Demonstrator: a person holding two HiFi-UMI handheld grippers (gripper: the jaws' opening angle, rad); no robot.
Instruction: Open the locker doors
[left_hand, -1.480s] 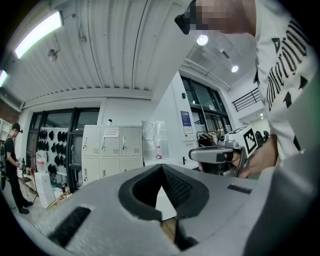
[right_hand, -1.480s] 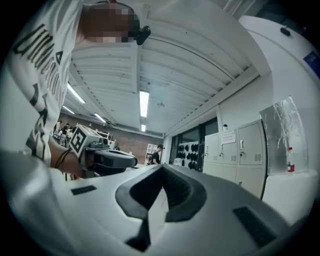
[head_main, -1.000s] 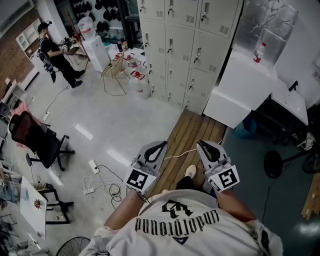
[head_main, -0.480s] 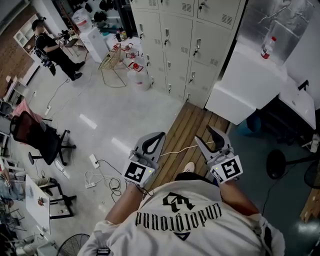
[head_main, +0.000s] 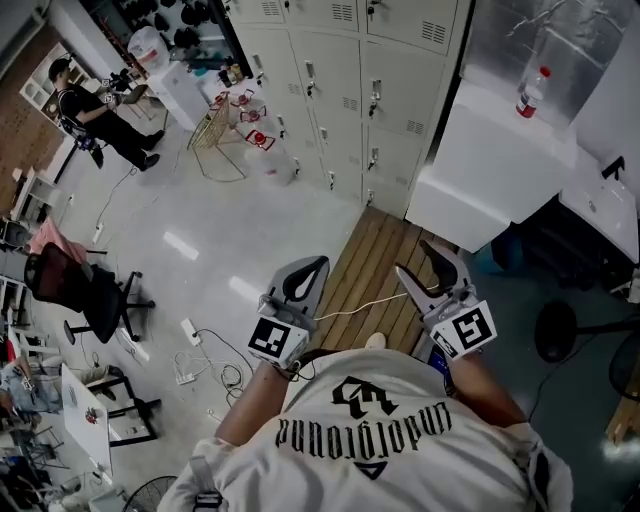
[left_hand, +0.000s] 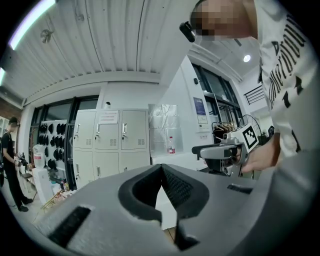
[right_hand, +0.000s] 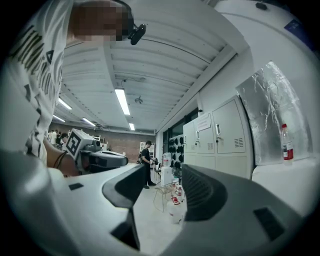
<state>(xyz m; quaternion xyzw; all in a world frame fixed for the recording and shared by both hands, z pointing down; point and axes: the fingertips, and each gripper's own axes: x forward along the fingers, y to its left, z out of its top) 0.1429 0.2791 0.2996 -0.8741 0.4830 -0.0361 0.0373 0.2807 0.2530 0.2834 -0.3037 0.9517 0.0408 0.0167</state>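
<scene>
Partly cropped lockers (head_main: 340, 90) stand ahead; left tool (head_main: 320, 263) closed empty, right tool (head_main: 413, 257) just opening, empty.

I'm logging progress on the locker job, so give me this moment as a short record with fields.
doors: every door in view on the lockers is closed
left: left gripper, jaws together, empty
right: right gripper, jaws apart and just been opening, nothing between them
contact: neither gripper touches the lockers
floor: wooden slats below the grippers, running to the lockers
bystander: person standing far left
</scene>
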